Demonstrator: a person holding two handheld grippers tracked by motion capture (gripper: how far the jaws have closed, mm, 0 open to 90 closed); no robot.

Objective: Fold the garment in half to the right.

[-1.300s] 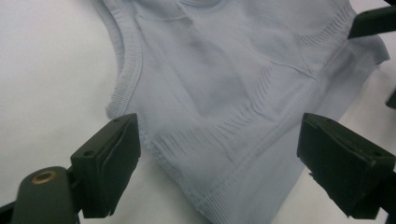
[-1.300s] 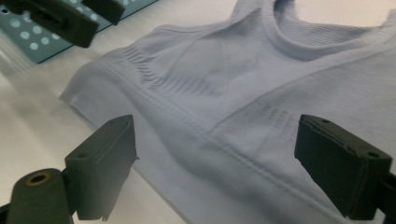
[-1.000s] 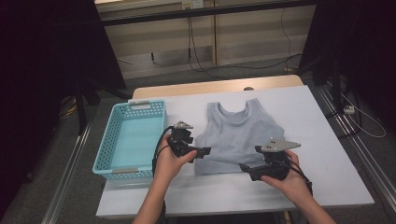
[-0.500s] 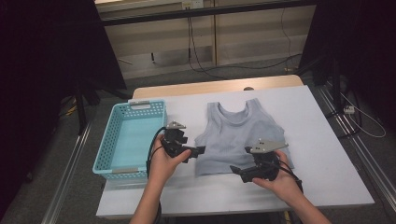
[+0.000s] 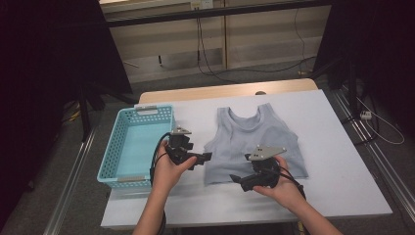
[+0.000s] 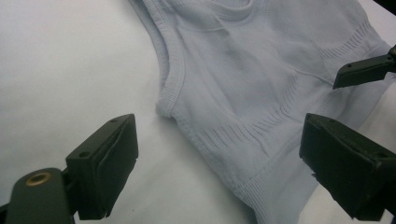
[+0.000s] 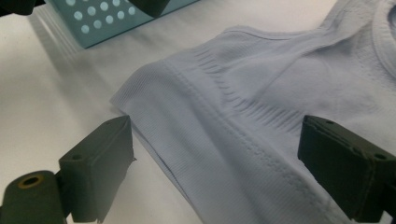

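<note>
from the high view, the pale grey tank top lies flat on the white table, neckline away from the person, with the blue basket just to its left. the left gripper sits by the top's left edge and the right gripper hangs over the bottom hem — a bit of the hem is hidden under that hand, and the basket's near corner is covered by the left hand.

left gripper view: jaws stand wide with nothing between them, hovering over the armhole and side of the tank top. a tip of the other gripper pokes in at the right edge, cut off.

right gripper view: jaws wide too, nothing gripped, straddling the top's bottom corner. the basket is cropped at the top — can't tell if the jaws touch the cloth.
</note>
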